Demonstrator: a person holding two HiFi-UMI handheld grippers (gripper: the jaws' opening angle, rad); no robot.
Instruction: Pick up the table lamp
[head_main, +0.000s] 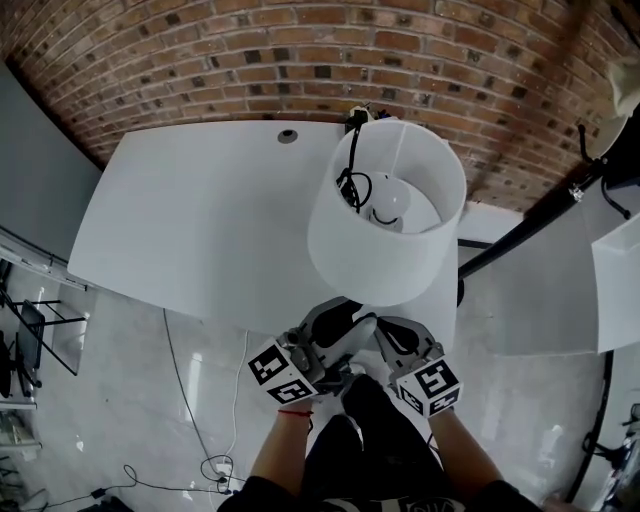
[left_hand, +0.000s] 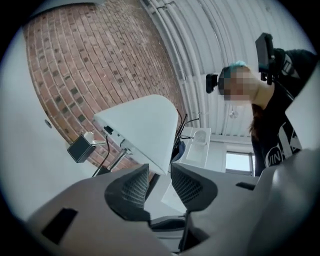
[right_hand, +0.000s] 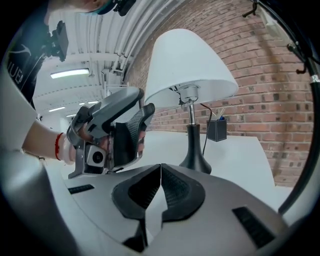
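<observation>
The table lamp has a white drum shade (head_main: 385, 215), a chrome stem (right_hand: 191, 115) and a black flared base (right_hand: 195, 160), and stands on the white table (head_main: 190, 220) near its front edge. My left gripper (left_hand: 159, 180) points up at the shade's lower rim (left_hand: 142, 130). Its jaws stand a little apart, with the rim just beyond their tips; nothing is gripped. My right gripper (right_hand: 160, 172) is shut with nothing in it and points at the base from the near side. In the head view both grippers, left (head_main: 340, 315) and right (head_main: 385, 335), sit under the shade's near edge.
A black pen holder (right_hand: 216, 129) stands behind the lamp by the brick wall (head_main: 330, 60). The lamp's cord (head_main: 352, 185) hangs inside the shade. A black stand pole (head_main: 520, 235) slants past the table's right end. Cables (head_main: 210, 465) lie on the floor.
</observation>
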